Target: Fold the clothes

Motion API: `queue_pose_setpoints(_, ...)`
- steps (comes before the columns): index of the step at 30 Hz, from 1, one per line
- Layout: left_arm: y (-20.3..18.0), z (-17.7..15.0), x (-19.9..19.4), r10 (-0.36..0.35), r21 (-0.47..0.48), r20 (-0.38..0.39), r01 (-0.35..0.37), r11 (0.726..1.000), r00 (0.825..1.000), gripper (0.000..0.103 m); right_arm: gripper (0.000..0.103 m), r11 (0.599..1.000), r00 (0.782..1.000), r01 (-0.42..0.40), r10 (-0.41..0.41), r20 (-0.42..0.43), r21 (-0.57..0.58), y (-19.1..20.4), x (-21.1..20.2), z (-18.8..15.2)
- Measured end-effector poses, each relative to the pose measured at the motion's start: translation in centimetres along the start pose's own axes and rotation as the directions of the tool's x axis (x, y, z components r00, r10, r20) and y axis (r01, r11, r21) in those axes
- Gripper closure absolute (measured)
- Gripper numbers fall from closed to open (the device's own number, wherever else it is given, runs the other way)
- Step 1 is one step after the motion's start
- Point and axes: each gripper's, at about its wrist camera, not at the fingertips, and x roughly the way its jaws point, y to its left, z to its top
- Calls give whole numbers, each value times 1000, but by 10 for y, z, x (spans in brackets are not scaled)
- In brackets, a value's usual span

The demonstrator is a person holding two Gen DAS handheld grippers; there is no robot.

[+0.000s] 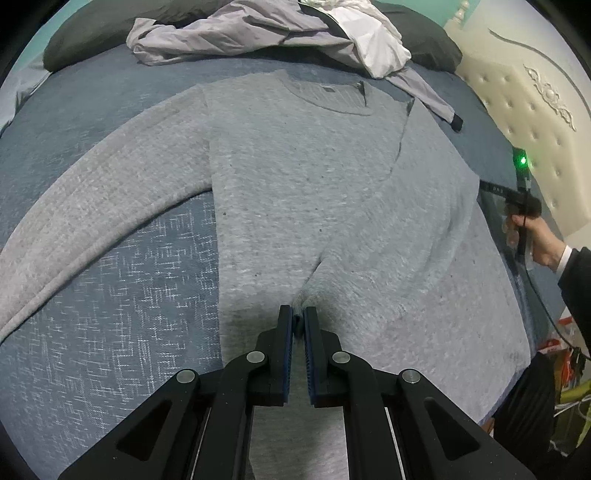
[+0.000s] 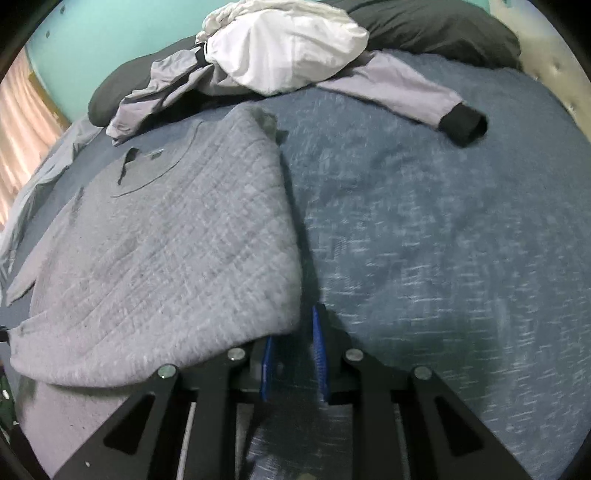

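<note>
A grey knit sweater [image 1: 295, 177] lies flat on the blue bed cover [image 1: 110, 295], neck away from me. Its left sleeve [image 1: 92, 206] is stretched out, and its right side is folded over the body. My left gripper [image 1: 298, 318] is shut on a small pinch of the sweater's fabric near the lower middle. In the right wrist view the sweater's folded edge [image 2: 184, 258] drapes over the left finger of my right gripper [image 2: 299, 326]. Its blue pads [image 2: 319, 350] stand a little apart with no cloth between them. A hand [image 1: 543, 243] holds that gripper at the sweater's right edge.
A lilac jacket [image 2: 173, 85] and a white garment [image 2: 280, 48] are heaped at the back of the bed, against dark pillows [image 2: 443, 33]. The jacket's sleeve with a black cuff [image 2: 463, 127] lies on the cover. A cream tufted headboard [image 1: 517, 110] stands to the right.
</note>
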Motion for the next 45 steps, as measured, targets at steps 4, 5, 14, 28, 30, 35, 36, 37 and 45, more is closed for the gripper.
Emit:
queue_pose_setpoints(4, 1, 5, -2, 16, 3, 5, -16, 1000, 1000, 101, 97, 1000, 999, 24, -25, 24, 3, 0, -4, 1)
queue_pose_setpoints(5, 2, 6, -4, 25, 1, 10, -25, 1000, 1000, 103, 98, 999, 999, 35, -35, 34, 2, 0, -7, 2)
queue_pose_setpoints(14, 0, 2, 10, 11, -6, -27, -11, 1000, 1000, 103, 99, 978, 989, 145, -139, 48, -151, 21, -24, 21)
queue_pose_setpoints(28, -2, -11, 56, -82, -43, -105, 78, 996, 991, 74, 99, 984, 993, 120, -120, 9, -129, 13, -22, 5)
queue_pose_setpoints(30, -2, -12, 58, -98, -49, -101, 93, 994, 990, 63, 99, 986, 994, 113, -112, 9, -120, 11, -23, 5)
queue_pose_setpoints(35, -7, -12, 69, -84, -29, -121, 81, 996, 989, 60, 99, 987, 994, 107, -107, 3, -117, 12, -21, 4)
queue_pose_setpoints(36, -8, -12, 71, -80, -26, -123, 78, 997, 989, 61, 99, 987, 994, 107, -107, 3, -118, 13, -22, 4)
queue_pose_setpoints(37, -9, -12, 72, -74, -21, -126, 72, 997, 989, 61, 99, 987, 994, 107, -108, 2, -119, 13, -22, 4)
queue_pose_setpoints(45, -25, -9, 56, -72, 41, -114, 77, 996, 991, 96, 98, 987, 993, 114, -114, 3, -112, 14, -24, 4)
